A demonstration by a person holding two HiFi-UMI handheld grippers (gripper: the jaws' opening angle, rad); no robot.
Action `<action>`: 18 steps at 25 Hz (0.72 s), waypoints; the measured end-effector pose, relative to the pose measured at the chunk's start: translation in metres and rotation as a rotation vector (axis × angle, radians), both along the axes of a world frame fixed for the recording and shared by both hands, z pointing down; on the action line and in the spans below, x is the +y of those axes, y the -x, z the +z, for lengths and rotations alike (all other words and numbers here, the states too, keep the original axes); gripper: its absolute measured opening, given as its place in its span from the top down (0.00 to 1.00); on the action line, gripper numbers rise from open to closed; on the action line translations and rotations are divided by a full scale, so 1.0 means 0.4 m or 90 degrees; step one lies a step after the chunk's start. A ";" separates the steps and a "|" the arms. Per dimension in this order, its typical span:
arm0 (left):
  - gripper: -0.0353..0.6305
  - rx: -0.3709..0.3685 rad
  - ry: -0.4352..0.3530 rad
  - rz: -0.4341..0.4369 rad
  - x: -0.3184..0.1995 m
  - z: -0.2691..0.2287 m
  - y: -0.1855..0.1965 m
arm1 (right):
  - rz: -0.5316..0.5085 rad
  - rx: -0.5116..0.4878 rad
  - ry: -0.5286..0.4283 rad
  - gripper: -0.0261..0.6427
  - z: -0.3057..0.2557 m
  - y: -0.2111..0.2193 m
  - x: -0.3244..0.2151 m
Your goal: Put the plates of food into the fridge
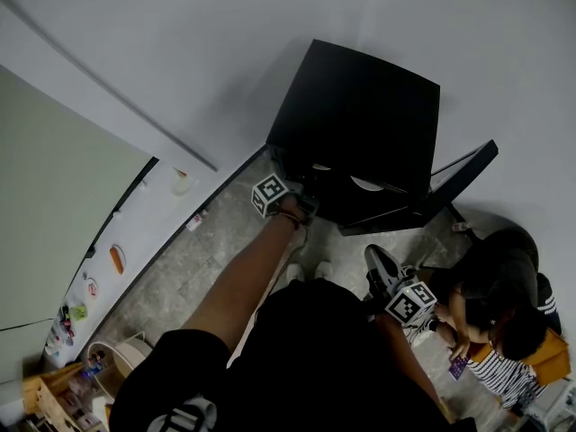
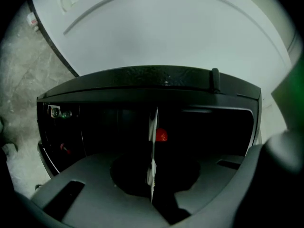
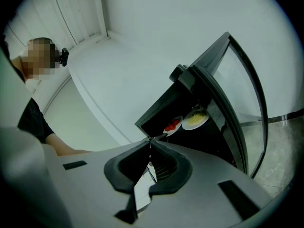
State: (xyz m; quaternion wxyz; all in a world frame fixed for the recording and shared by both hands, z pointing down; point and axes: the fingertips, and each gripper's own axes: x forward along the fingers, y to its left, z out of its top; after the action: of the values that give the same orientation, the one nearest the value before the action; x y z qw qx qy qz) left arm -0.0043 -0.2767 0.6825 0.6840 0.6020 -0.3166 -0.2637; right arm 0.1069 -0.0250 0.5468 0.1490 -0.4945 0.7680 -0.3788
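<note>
L gripper (image 2: pixel 153 127) fingers are sitting pressed together, only a thin pale slit btwn them, nothing visibly held. They're pointing straight into the open black mini fridge (image 1: pixel 360 124), w/ the tips just at its front. A red bit of food (image 2: pixel 162 136) is showing in the dark interior right beside that slit. R gripper (image 3: pixel 150 140) fingers are meeting at the tips too, empty, hanging well apart from the fridge near the person's body and looking at it from the side. Inside the fridge two white plates are sitting side by side at the same level, close together: plate w/ red food (image 3: pixel 173 125) on the left in the R gripper view, plate w/ yellow food (image 3: pixel 194 120) just beside it toward the door. Fridge door (image 1: pixel 459 183) is standing swung wide open. The fridge is standing on a grey stone-look floor (image 1: pixel 207 259) against a white wall (image 1: pixel 270 25). Another person (image 1: pixel 504 313) is sitting low next to the door.
</note>
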 end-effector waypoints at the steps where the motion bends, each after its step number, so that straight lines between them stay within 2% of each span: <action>1: 0.90 -0.002 -0.001 0.004 0.000 -0.002 0.000 | -0.001 0.000 0.000 0.92 0.000 0.001 0.001; 4: 0.89 -0.004 0.008 0.005 0.007 -0.003 0.008 | -0.003 -0.005 0.002 0.92 0.004 0.005 0.005; 8: 0.74 -0.029 0.015 0.006 0.035 0.008 0.033 | -0.010 -0.011 0.002 0.92 0.008 0.014 0.006; 13: 0.75 -0.050 -0.016 0.034 0.118 -0.027 0.054 | -0.019 -0.013 -0.008 0.92 0.003 0.018 -0.001; 16: 0.80 -0.020 -0.023 0.018 0.162 -0.047 0.093 | -0.044 -0.002 -0.025 0.92 -0.002 0.037 -0.003; 18: 0.84 -0.034 -0.041 0.026 0.189 -0.059 0.113 | -0.056 -0.001 -0.030 0.92 -0.002 0.049 -0.006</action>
State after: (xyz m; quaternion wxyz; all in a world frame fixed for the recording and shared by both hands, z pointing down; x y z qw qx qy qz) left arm -0.0494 -0.2010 0.6587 0.6608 0.6371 -0.3133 -0.2437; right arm 0.0871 -0.0273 0.5460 0.1441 -0.4561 0.7978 -0.3671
